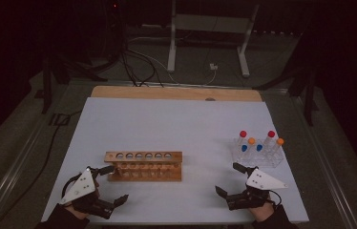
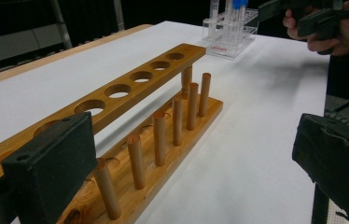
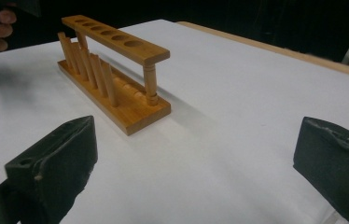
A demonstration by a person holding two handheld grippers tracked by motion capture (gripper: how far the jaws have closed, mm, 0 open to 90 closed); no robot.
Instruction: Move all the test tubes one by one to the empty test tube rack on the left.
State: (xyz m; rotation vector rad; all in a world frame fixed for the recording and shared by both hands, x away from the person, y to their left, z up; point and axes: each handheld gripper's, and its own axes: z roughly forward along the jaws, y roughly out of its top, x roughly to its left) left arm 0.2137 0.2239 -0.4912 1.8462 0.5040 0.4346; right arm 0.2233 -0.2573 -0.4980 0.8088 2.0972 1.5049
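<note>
- The left gripper [image 1: 111,183] and right gripper [image 1: 228,179] both stood wide, holding nothing.
- The wooden rack [image 1: 143,165] was empty at the table's middle.
- All tubes [image 1: 257,143], probably six, waited in the clear stand [image 1: 257,160] at the right.

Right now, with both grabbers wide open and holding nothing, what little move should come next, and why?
Probably the right gripper should swing toward the clear plastic rack of capped tubes beside it and reach for the nearest, orange-capped tube. Both grippers are open with nothing between the jaws, the wooden six-hole test-tube rack stands empty, and the left gripper already sits by it.
</note>
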